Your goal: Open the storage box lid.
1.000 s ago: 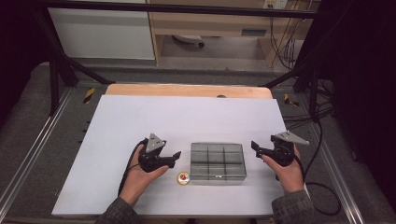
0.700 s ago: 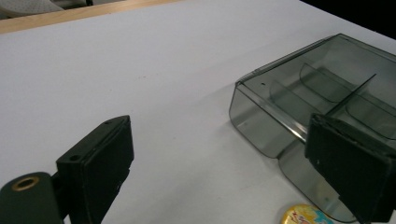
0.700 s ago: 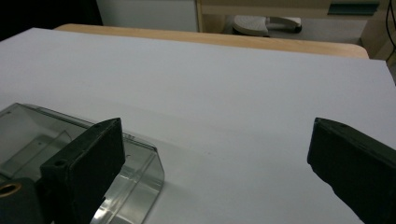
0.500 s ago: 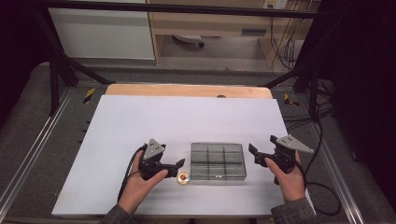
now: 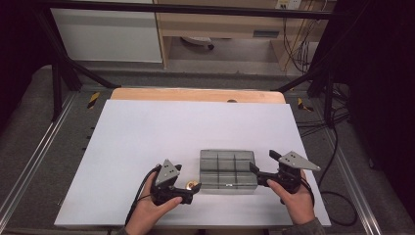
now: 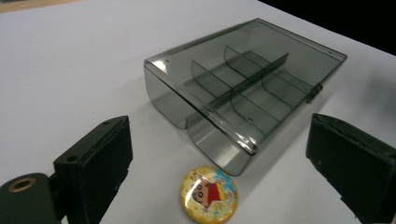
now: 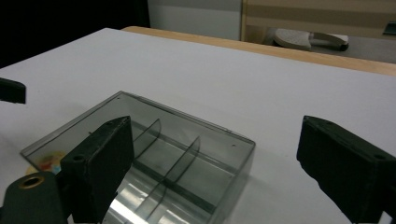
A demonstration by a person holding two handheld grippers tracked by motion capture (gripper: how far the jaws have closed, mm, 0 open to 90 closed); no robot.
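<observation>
Item: smoky grey clear plastic compartment box [image 5: 228,169], lid shut, lying flat on the white table sheet [image 5: 161,132] near its front edge, between the two grippers. Inner dividers show through the lid; whether any cell holds anything cannot be told. In the right gripper view the box's near corner [image 7: 154,172] is cut off by the bottom of the frame and partly covered by the gripper's own left jaw.

Item: round yellow cartoon badge [image 6: 208,191], lying on the sheet just beside the box's left front corner; whether it touches the box cannot be told. In the high view it is a small glint [image 5: 192,185]; through the box wall in the right gripper view it is a coloured smear (not readable).

Left gripper [image 6: 219,163]: released, jaws spread wide after just opening, nothing between the pads; the badge and box corner lie ahead of them. Seen from above [image 5: 192,192], it sits low at the box's left front.

Right gripper [image 7: 210,163]: released, jaws having just drawn in a little yet standing well apart, box ahead and untouched. Seen from above [image 5: 256,171], it is near the box's right end.

Room: broad bare sheet behind and left of the box; a narrow strip in front. A wooden table edge [image 5: 195,94] borders the far side.
</observation>
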